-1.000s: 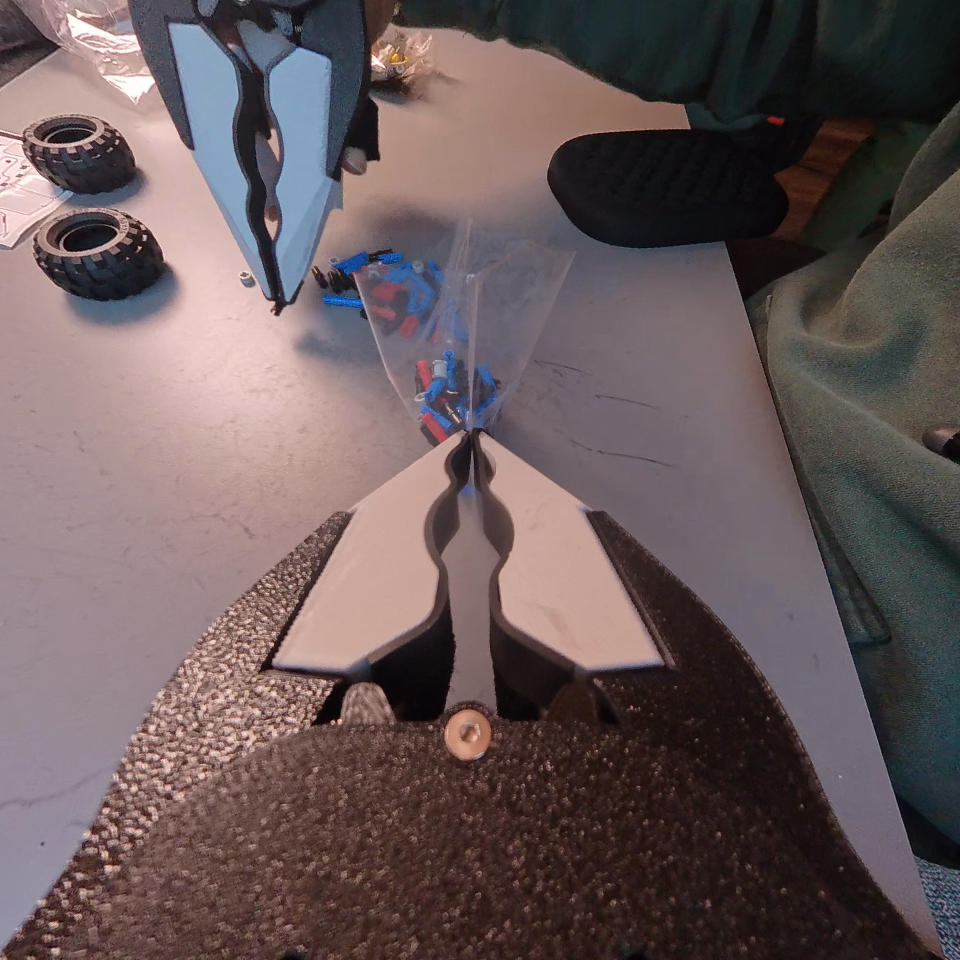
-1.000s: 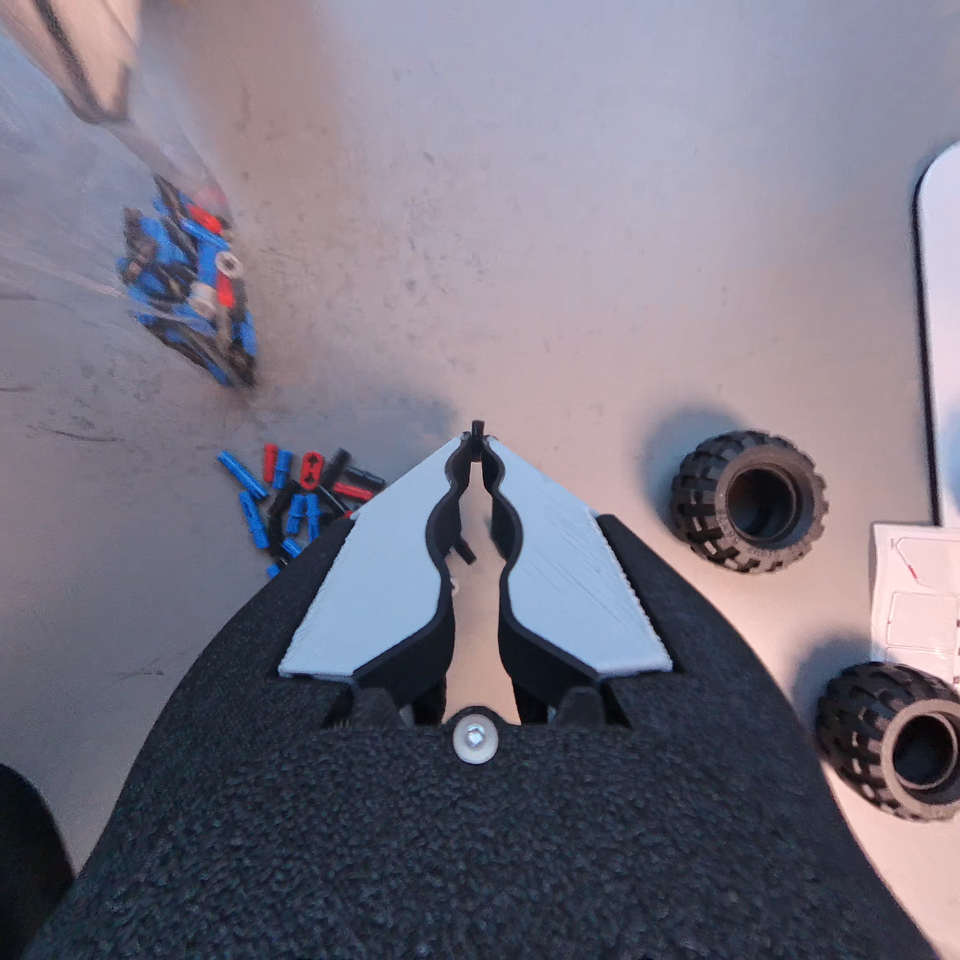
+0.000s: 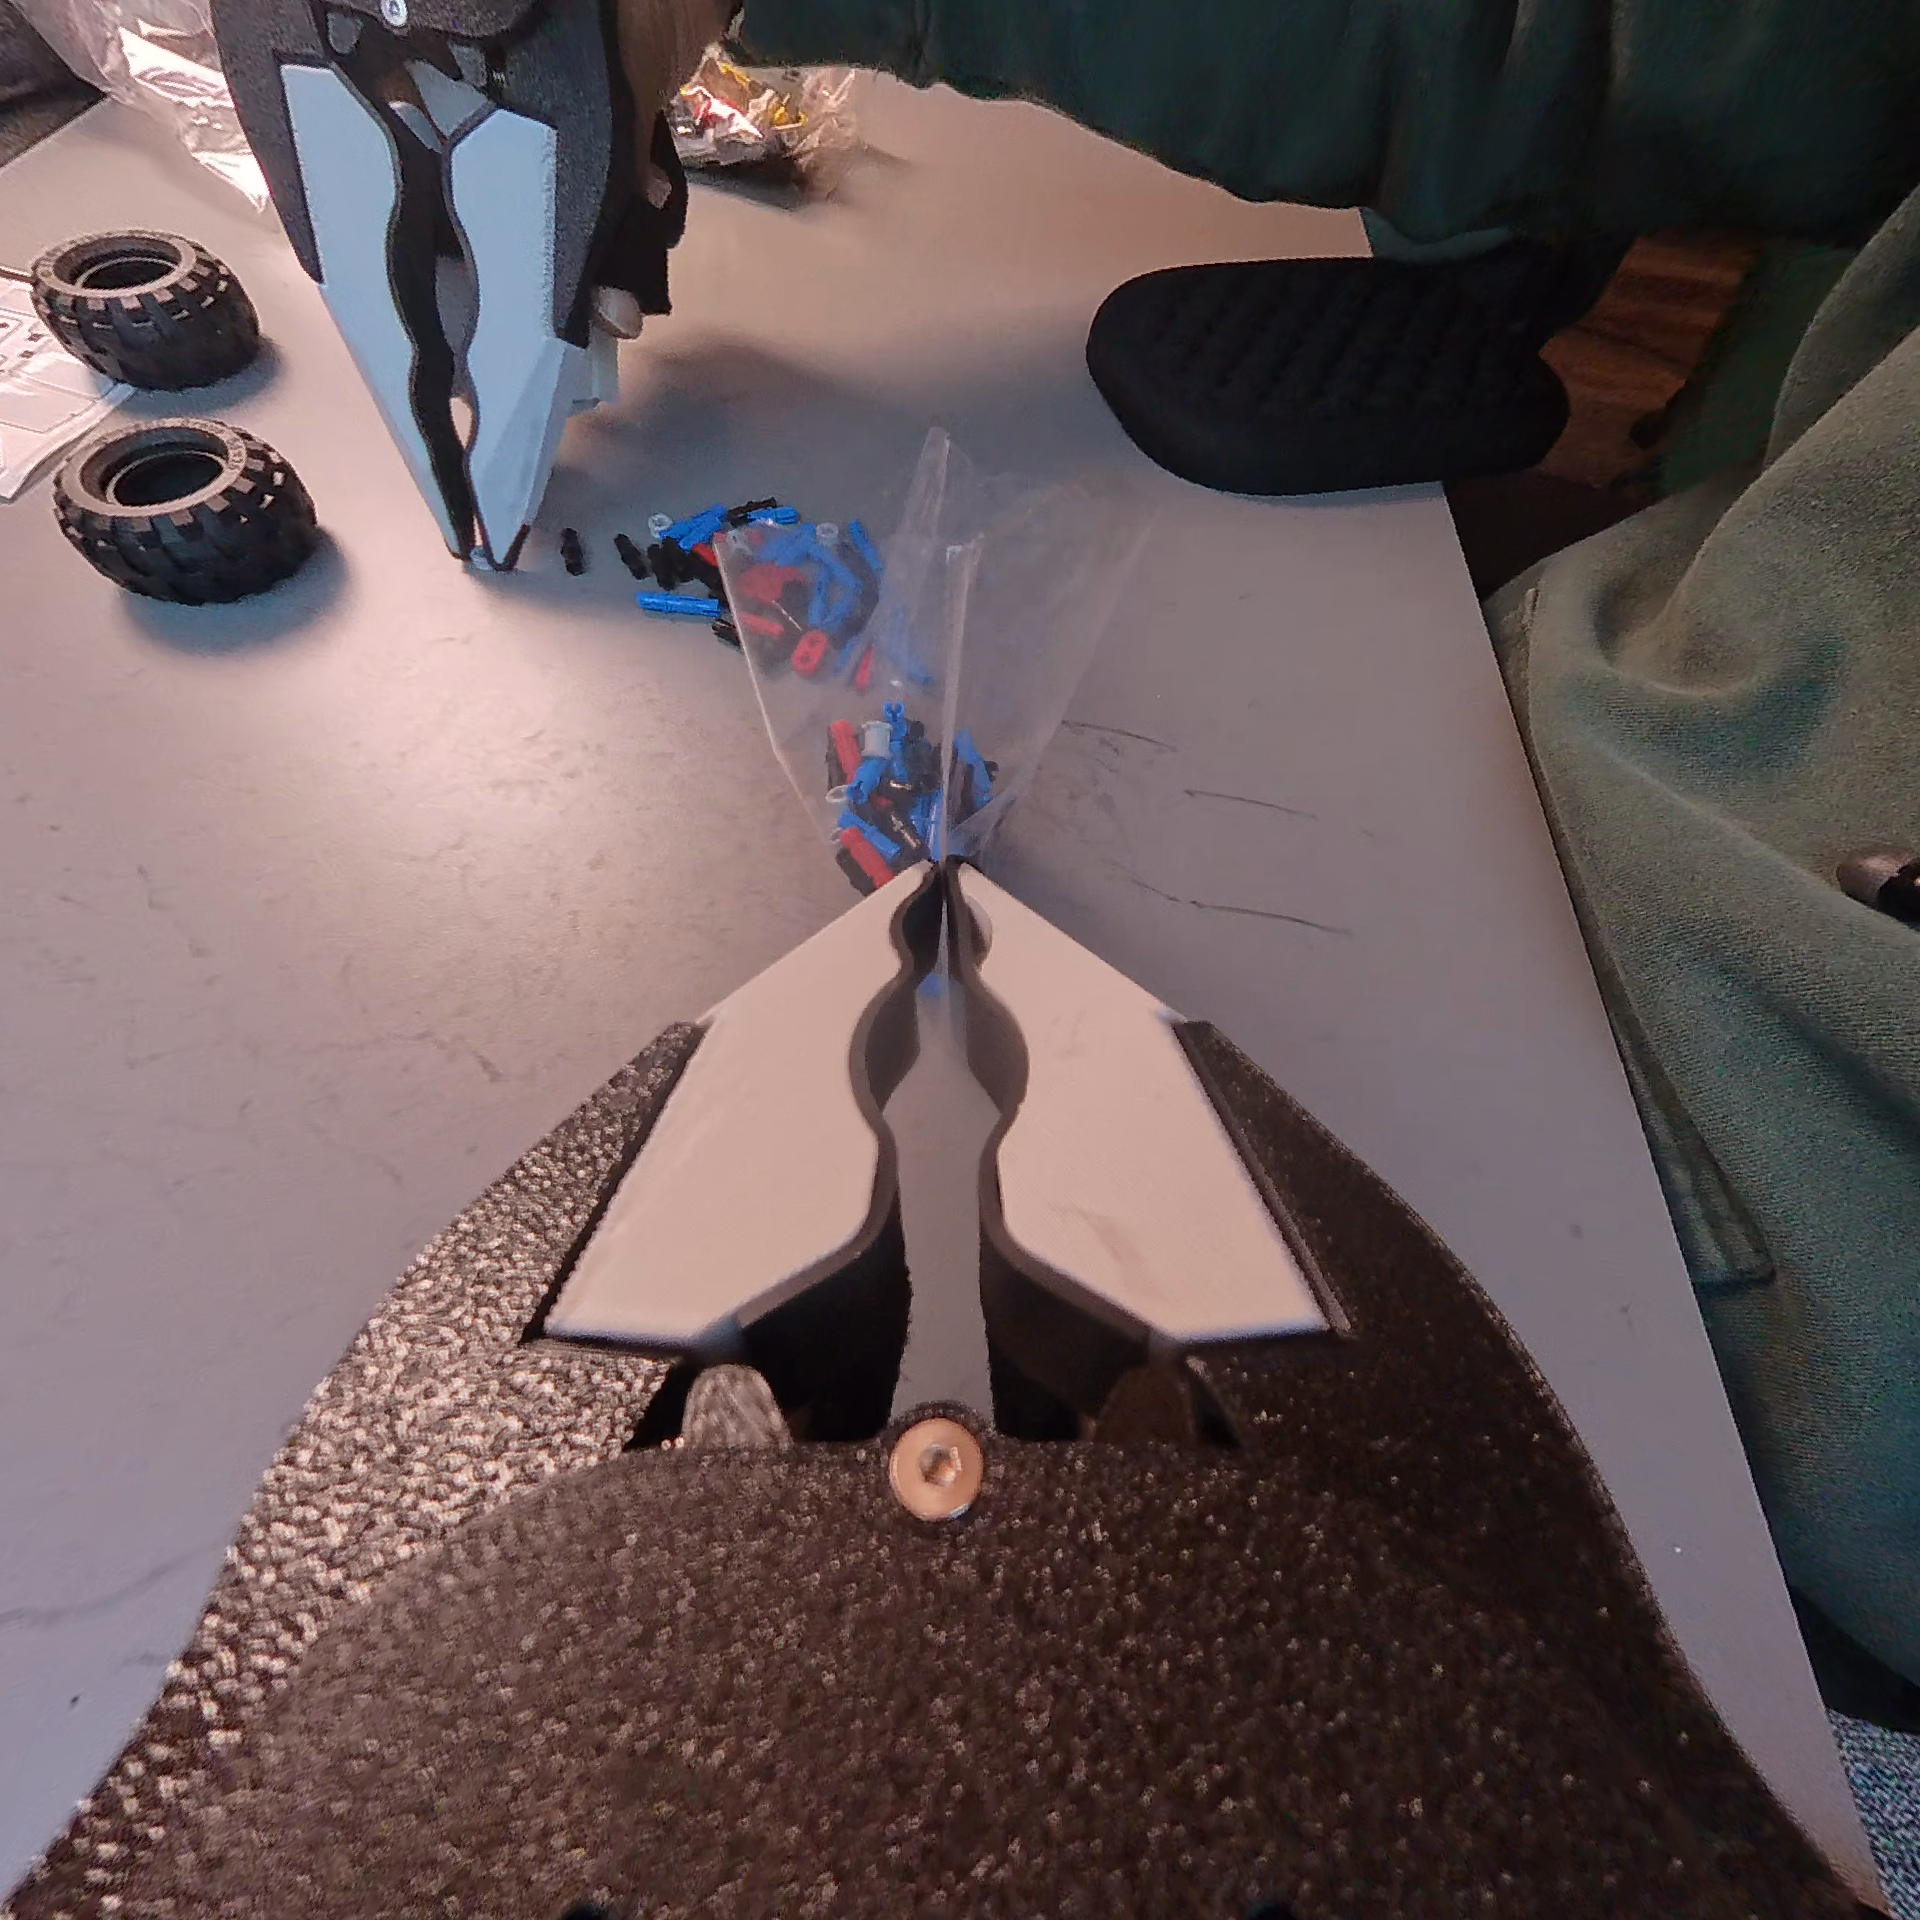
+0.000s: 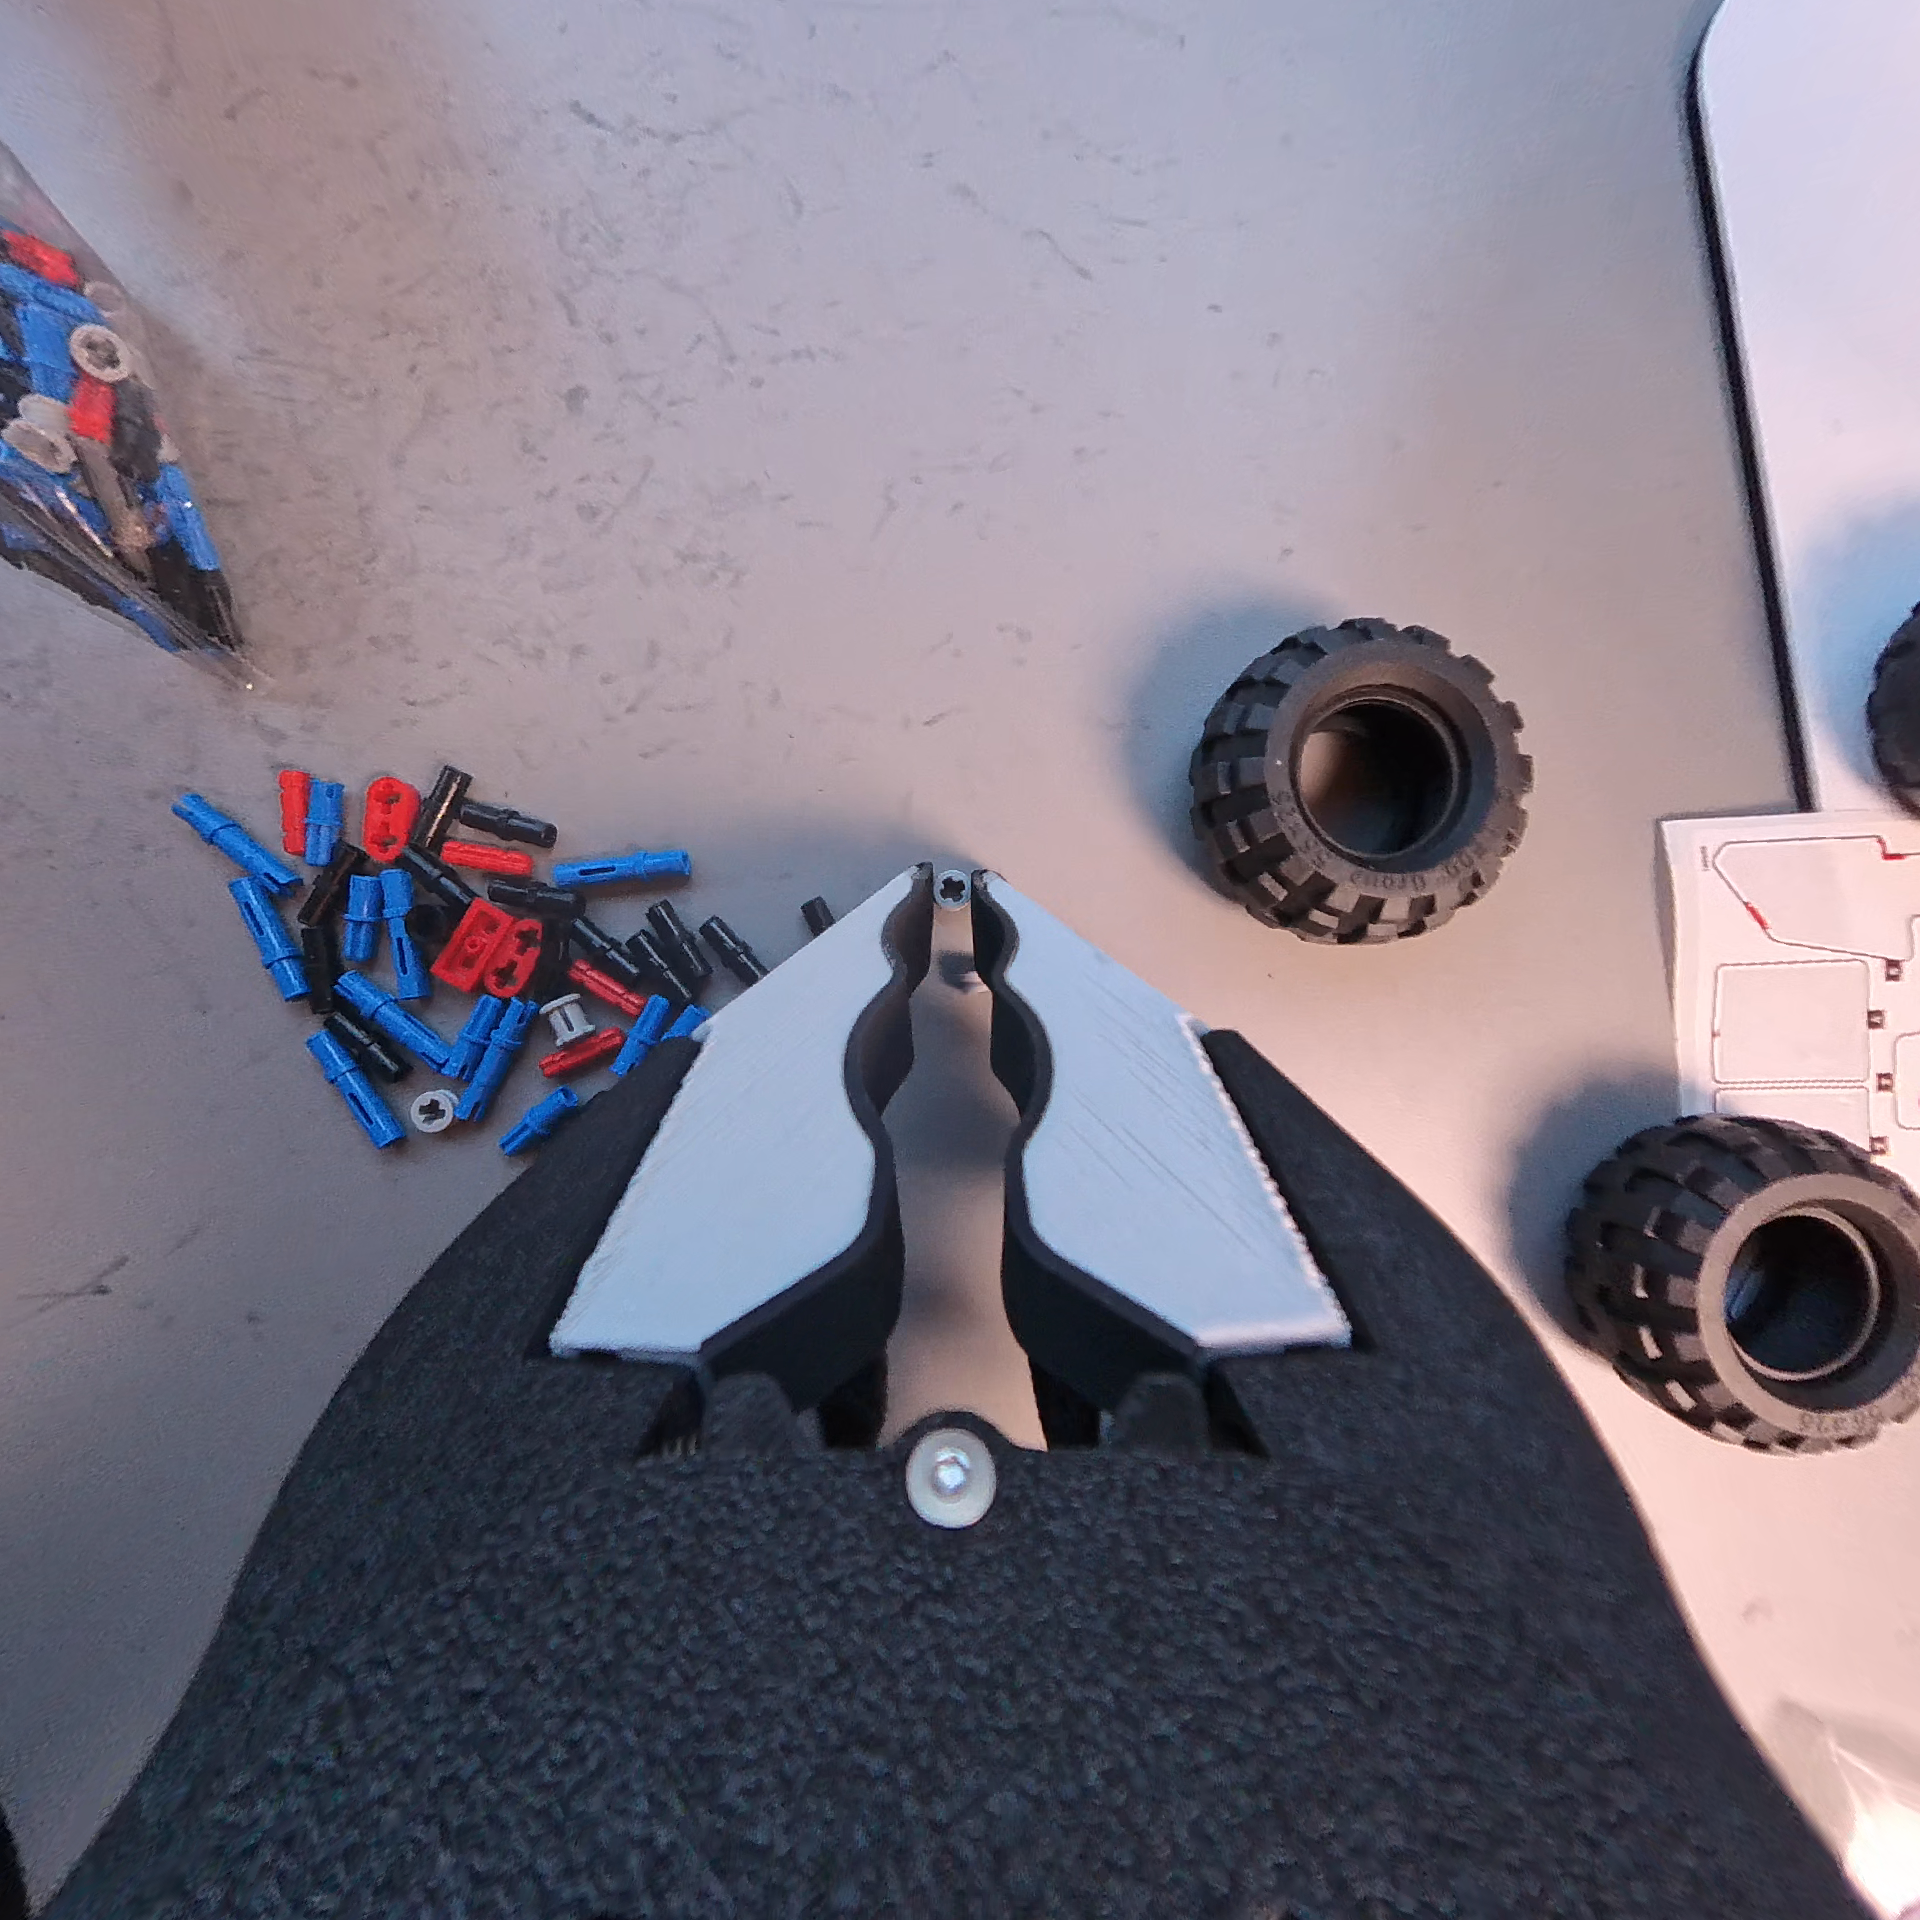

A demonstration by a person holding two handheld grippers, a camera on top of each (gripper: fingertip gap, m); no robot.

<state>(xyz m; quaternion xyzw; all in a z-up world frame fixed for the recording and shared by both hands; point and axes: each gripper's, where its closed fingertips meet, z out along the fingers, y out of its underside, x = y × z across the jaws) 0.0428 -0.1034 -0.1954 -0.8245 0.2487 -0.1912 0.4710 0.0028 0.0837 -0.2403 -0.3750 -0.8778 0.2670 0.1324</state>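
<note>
The left tongs [image 3: 943,868] are clamped on the corner of a crinkly clear plastic bag [image 3: 935,665], holding it upright, so it seems, with the small blue, red and black plastic pins inside bunched at the pinch. Beyond, a loose pile of the same pins [image 4: 447,966] lies on the scuffed grey surface [image 4: 831,416]. The right tongs [image 4: 951,883], tips down on it, pinch a tiny pale grey ring-shaped bush [image 4: 951,886]. Two knobbly black rubber tyres [image 4: 1361,779] sit beside a white sticker sheet [image 4: 1787,956].
</note>
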